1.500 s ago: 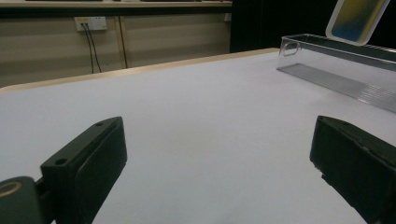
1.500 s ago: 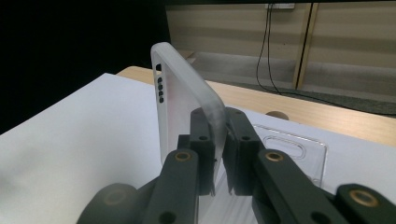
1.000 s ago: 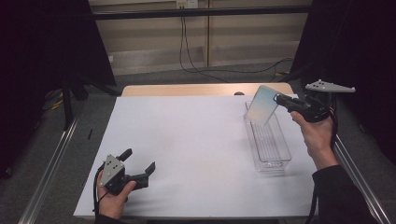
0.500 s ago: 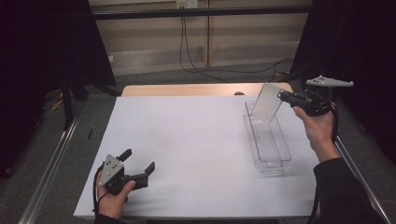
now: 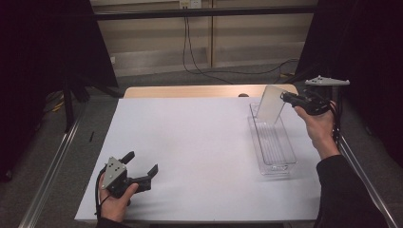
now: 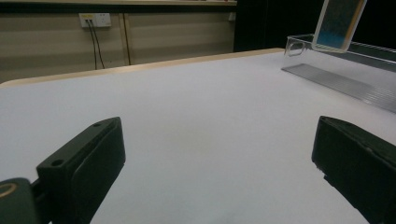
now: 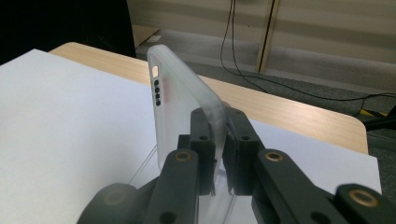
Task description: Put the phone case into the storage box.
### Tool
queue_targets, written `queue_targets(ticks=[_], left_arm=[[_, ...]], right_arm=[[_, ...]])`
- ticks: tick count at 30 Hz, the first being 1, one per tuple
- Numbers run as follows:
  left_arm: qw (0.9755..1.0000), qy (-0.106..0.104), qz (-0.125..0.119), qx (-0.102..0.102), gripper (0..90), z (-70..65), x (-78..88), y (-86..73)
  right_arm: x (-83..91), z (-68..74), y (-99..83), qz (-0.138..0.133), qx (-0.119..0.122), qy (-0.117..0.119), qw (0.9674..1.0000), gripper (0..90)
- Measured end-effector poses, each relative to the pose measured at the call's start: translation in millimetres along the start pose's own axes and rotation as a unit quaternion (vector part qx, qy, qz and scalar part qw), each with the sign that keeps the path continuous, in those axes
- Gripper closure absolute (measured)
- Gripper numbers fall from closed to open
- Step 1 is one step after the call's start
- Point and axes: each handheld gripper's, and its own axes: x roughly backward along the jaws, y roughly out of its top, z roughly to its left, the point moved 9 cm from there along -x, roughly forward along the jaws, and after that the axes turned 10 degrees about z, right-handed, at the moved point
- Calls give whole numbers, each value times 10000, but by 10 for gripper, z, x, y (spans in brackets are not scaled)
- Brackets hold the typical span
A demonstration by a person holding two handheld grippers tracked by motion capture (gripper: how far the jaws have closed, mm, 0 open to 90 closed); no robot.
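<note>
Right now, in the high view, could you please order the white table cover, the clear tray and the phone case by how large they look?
1. White table cover
2. Clear tray
3. Phone case, held above the tray's far end by the right tool

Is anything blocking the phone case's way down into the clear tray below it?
Nothing visible does. The right gripper holds the phone case above the far end of the clear tray, which lies open-topped with nothing visible inside.

A white sheet (image 5: 199, 156) covered the wooden table (image 5: 190, 91); black cables (image 5: 190, 52) hung from a wall socket (image 5: 188, 4) behind it.
</note>
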Motion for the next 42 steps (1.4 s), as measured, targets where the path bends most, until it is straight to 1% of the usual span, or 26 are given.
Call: queue_targets(ticks=[2, 3, 9, 12, 15, 17, 20, 23, 27, 29, 31, 33, 34, 36, 40, 42], left_arm=[[10000, -2, 12, -23, 27, -3, -1, -4], [10000, -16, 11, 2, 27, -7, -3, -5], [10000, -2, 18, 5, 27, -5, -7, -7], [10000, 4, 14, 3, 27, -3, -5, -5], [10000, 28, 4, -26, 28, 7, 0, 1], [10000, 19, 6, 17, 28, 7, -7, -5], [10000, 20, 10, 5, 28, 4, -10, -5], [10000, 13, 28, -47, 28, -2, -12, -8], [10000, 39, 1, 17, 28, 6, -12, -6], [10000, 81, 34, 13, 28, 24, -9, -15], [10000, 68, 35, 30, 28, 28, -10, -17], [9999, 98, 57, -35, 28, 31, -9, -17], [9999, 74, 62, -39, 28, 26, -11, -18], [9999, 88, 64, -44, 28, 29, -11, -19], [9999, 112, 29, 14, 28, 35, -10, -16], [9999, 116, 30, 5, 28, 35, -11, -17]], right_arm=[[-35, 2, 2, 40, 66, -42, 10000, 828], [-51, 1, 3, 54, 86, -53, 9999, 827], [-118, -9, 12, 84, 129, -132, 9998, 828], [-157, -12, 5, 126, 219, -189, 9995, 828], [-193, -20, -5, 139, 197, -202, 9995, 828], [-225, -26, -13, 162, 202, -210, 9994, 828], [-264, -22, -24, 200, 219, -229, 9993, 828], [-305, -22, -30, 203, 222, -223, 9993, 828], [-352, -18, -42, 240, 250, -262, 9991, 828], [-368, -16, -42, 241, 277, -305, 9989, 828], [-377, -18, -46, 257, 296, -334, 9987, 828], [-389, -20, -48, 261, 306, -358, 9985, 828], [-399, -17, -49, 266, 315, -370, 9985, 829], [-415, -18, -47, 270, 337, -406, 9982, 828], [-445, -35, -45, 261, 340, -500, 9978, 829], [-460, -44, -48, 270, 346, -539, 9976, 828]])
